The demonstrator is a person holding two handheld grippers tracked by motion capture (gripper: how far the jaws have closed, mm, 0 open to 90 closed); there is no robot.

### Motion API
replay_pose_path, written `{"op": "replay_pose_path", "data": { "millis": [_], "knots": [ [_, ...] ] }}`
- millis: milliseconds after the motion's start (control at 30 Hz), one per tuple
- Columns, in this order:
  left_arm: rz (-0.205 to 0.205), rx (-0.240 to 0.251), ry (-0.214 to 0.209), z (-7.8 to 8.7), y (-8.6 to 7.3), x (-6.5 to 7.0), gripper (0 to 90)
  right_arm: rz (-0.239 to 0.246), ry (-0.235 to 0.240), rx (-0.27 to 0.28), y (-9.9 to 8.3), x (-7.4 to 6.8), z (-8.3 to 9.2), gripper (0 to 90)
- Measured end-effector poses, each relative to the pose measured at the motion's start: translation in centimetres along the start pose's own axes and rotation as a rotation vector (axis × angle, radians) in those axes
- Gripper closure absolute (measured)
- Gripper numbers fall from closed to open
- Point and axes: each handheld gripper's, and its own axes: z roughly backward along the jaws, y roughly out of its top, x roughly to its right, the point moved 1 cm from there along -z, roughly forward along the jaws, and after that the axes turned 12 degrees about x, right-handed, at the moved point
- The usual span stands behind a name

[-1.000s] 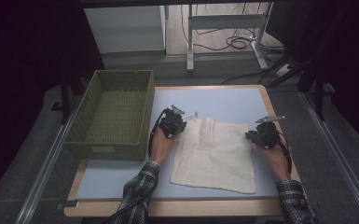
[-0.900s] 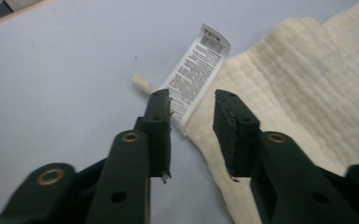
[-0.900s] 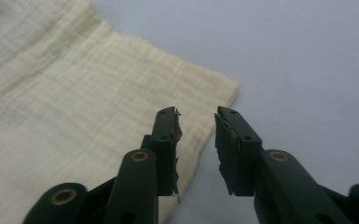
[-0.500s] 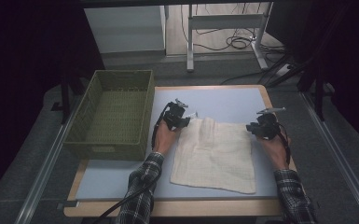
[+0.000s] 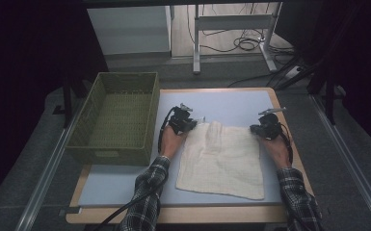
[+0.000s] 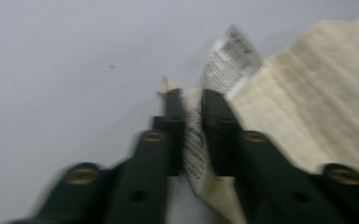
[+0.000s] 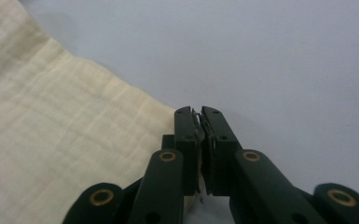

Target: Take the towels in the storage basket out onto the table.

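A cream cloth [image 5: 221,161] lies spread on the pale blue table top [image 5: 231,103]. My left gripper [image 5: 189,121] is at the cloth's far left corner, and in the left gripper view it [image 6: 193,100] is shut on that corner of the cloth [image 6: 303,112], with the printed care label [image 6: 228,60] sticking up between the jaws. At the far right corner sits my right gripper [image 5: 262,127]. In the right gripper view it [image 7: 199,114] is shut on the cloth's edge [image 7: 65,130].
A green woven basket [image 5: 118,115] stands on the table's left side, beside the left gripper. Beyond the table are a white cabinet [image 5: 130,26], table legs and cables on the floor [image 5: 243,43].
Both grippers have moved away from the person toward the far side of the table, drawing the cloth's far edge with them and stretching it flatter.
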Motion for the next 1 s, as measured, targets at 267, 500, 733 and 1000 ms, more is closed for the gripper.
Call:
{"op": "replay_pose_path", "data": {
  "millis": [267, 500, 733, 1000],
  "knots": [
    [-0.033, 0.031, 0.072, 0.0, 1.2, -0.3, 87.1, 0.031, -0.055, 0.006, 1.4, 0.9, 0.7, 86.8],
    [-0.058, 0.055, 0.109, 1.0, 3.0, -0.6, 87.0, 0.004, -0.063, 0.059, 3.6, 1.9, 1.7, 86.7],
    [-0.071, 0.083, 0.111, 3.2, 2.0, 0.4, 87.0, 0.012, -0.016, 0.072, 2.0, 1.1, 3.6, 86.7],
    [-0.137, 0.117, 0.105, 6.1, 0.6, 2.9, 86.8, 0.023, 0.037, 0.116, 0.4, -0.4, 7.1, 86.7]
  ]
}}
